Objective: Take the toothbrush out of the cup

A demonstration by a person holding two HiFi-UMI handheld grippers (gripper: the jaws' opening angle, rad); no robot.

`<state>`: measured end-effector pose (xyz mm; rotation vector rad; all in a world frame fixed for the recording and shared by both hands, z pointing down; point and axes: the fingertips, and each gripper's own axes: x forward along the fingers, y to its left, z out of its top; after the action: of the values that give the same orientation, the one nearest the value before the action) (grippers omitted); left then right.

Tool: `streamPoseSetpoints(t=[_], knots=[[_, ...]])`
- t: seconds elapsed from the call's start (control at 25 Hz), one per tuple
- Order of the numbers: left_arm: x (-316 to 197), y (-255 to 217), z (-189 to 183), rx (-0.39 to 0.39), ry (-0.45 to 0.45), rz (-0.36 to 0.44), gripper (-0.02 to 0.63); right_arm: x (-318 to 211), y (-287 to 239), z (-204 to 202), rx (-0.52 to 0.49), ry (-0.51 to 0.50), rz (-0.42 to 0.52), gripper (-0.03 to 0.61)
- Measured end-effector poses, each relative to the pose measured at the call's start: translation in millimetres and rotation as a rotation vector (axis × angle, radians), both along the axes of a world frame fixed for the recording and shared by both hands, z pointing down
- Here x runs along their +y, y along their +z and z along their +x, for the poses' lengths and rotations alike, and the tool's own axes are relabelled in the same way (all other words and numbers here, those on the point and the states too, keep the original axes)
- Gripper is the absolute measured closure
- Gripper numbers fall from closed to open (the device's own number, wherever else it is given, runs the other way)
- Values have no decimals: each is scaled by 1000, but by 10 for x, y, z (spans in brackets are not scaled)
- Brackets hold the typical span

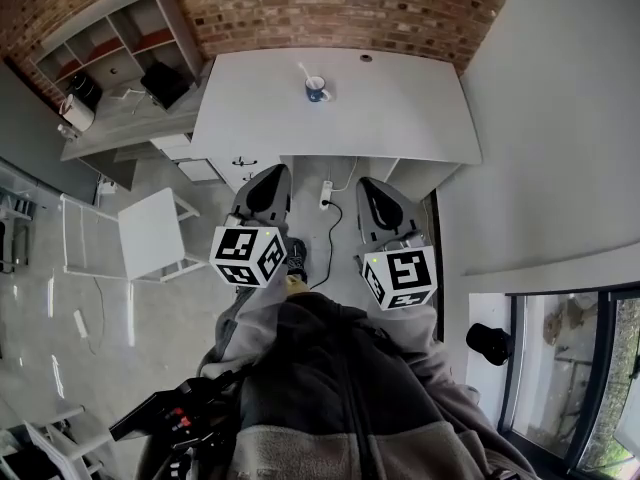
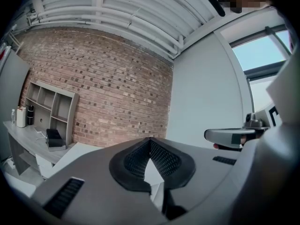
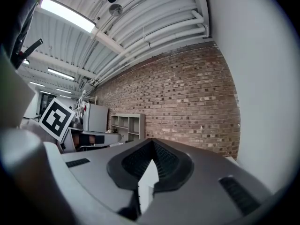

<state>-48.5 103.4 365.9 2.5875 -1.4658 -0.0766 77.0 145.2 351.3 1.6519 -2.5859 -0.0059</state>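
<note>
Head view: person stands back from the white bench [image 1: 400,108], both tools held low and close to the body. Cup [image 1: 317,89], blue and white, stands on the bench near its far edge, close to the brick wall [image 1: 330,8], nothing else around it. Toothbrush [image 1: 304,71] stands in the cup, pale handle leaning out over the rim toward the left and the wall. Left hand-held gripper [image 1: 268,186] and right hand-held gripper [image 1: 375,196] both point forward, over the floor, well apart from the cup. Left gripper view: left hand-held gripper [image 2: 150,142] closed, ribbed pads meeting at the tips, nothing between them; brick wall and a shelf unit [image 2: 51,114] beyond. Right gripper view: right hand-held gripper [image 3: 152,144] likewise closed and empty, same wall ahead. Cup and toothbrush show in neither gripper view. Judgement: task not yet begun, this is the approach stage. Next move calls for stepping up to the bench, opening one pair of jaws, and lining them across the free handle above the rim. The other tool may need to steady the cup, since a light cup could tip or slide as the brush is lifted out. The handle is thin and tilted, so the pinch must be well centred
</note>
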Motion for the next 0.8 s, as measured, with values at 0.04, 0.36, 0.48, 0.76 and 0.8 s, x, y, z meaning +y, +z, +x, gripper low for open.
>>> streamPoseSetpoints(t=[0.04, 0.36, 0.48, 0.76, 0.8], knots=[[-162, 11, -10, 3, 5, -4, 611, -150, 4, -8, 1, 1, -2, 578], [-1450, 258, -292, 12, 18, -81, 611, -1503, 181, -232, -3, -3, -63, 578], [-1829, 316, -370, 1, 23, -105, 611, -1903, 232, -319, 0, -2, -83, 578], [-2736, 351, -489, 13, 60, -116, 611, -2855, 387, -499, -10, -26, -136, 578], [-2825, 362, -501, 13, 60, -118, 611, -2947, 405, -491, -12, -19, -143, 578]])
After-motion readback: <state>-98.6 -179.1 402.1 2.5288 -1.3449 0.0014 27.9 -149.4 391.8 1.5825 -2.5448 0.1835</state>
